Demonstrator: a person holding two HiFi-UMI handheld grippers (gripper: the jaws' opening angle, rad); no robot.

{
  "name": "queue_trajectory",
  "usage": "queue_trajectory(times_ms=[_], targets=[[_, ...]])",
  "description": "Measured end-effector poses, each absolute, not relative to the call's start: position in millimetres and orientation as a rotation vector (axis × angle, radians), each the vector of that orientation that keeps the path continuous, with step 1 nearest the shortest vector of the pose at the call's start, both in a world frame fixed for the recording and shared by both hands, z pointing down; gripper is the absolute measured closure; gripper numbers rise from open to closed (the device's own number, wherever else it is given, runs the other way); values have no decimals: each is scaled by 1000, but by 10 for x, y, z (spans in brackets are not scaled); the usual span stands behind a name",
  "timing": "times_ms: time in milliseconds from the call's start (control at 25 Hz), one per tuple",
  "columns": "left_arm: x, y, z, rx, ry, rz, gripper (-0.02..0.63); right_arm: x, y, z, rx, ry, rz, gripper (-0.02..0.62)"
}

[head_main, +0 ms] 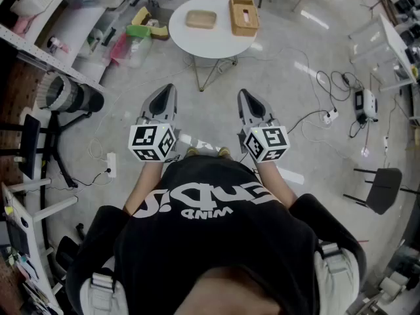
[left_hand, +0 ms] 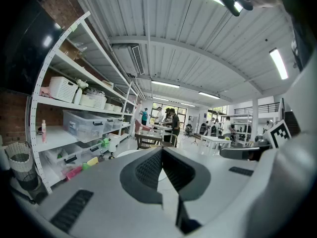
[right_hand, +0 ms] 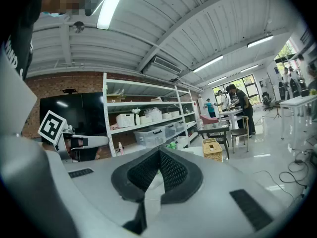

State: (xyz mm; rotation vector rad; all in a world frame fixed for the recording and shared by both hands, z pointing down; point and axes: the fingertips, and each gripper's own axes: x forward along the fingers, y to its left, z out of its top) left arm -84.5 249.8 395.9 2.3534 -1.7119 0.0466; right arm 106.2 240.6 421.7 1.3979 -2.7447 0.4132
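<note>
Left gripper (head_main: pixel 164 92) and right gripper (head_main: pixel 249 96) side by side at centre of the head view, each with jaws pressed together, tips meeting on nothing. Pointed toward the round white table (head_main: pixel 210 43) at top centre, well apart from both. On it, a flat wooden tray (head_main: pixel 201 20) and, just to its right, an open wooden box (head_main: pixel 243 13). Power strip (head_main: pixel 329 115) on the floor at right.
</note>
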Motion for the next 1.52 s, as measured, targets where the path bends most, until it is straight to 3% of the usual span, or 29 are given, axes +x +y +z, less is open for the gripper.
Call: queue_trajectory(times_ms=[760, 1520], targets=[[-1413, 2150, 4154, 2365, -1707, 60, 606, 753, 2149, 4419, 1553, -2686, 447, 597], [-1322, 496, 4199, 2345, -1715, 54, 606, 744, 471, 4509, 1509, -2710, 481, 597]])
